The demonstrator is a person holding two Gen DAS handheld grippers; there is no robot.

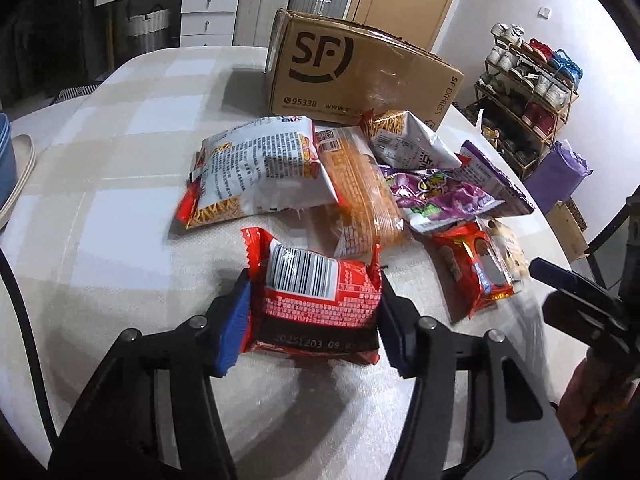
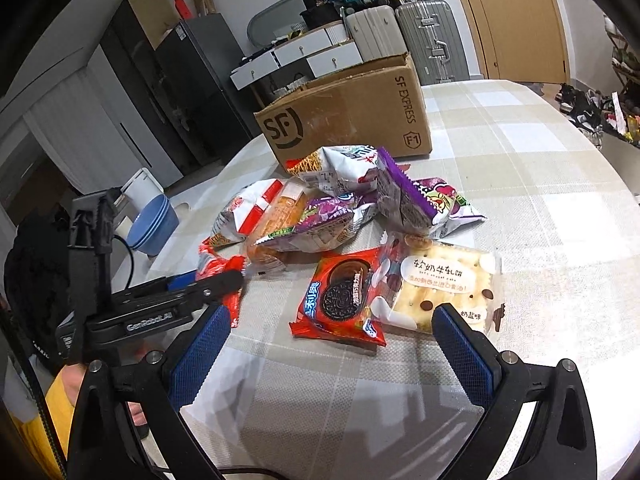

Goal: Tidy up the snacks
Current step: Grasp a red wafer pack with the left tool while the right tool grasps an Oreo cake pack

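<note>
My left gripper (image 1: 314,286) is shut on a red snack packet (image 1: 320,300) with a barcode; both blue pads press its sides, low over the checked tablecloth (image 1: 120,200). Beyond it lies a pile of snacks: a white and red noodle bag (image 1: 256,168), an orange bread pack (image 1: 360,196) and purple packets (image 1: 440,196). My right gripper (image 2: 332,356) stands open and holds nothing. A red Oreo packet (image 2: 340,296) and a pale cracker pack (image 2: 444,284) lie just beyond its fingertips. An open brown SF carton (image 2: 348,112) stands behind the pile.
Stacked blue bowls (image 2: 154,220) sit at the table's left edge. A shoe rack (image 1: 528,92), suitcases (image 2: 432,36) and white drawers (image 1: 204,12) stand around the table. A person's hand and yellow sleeve (image 2: 60,400) show beside the left gripper's body.
</note>
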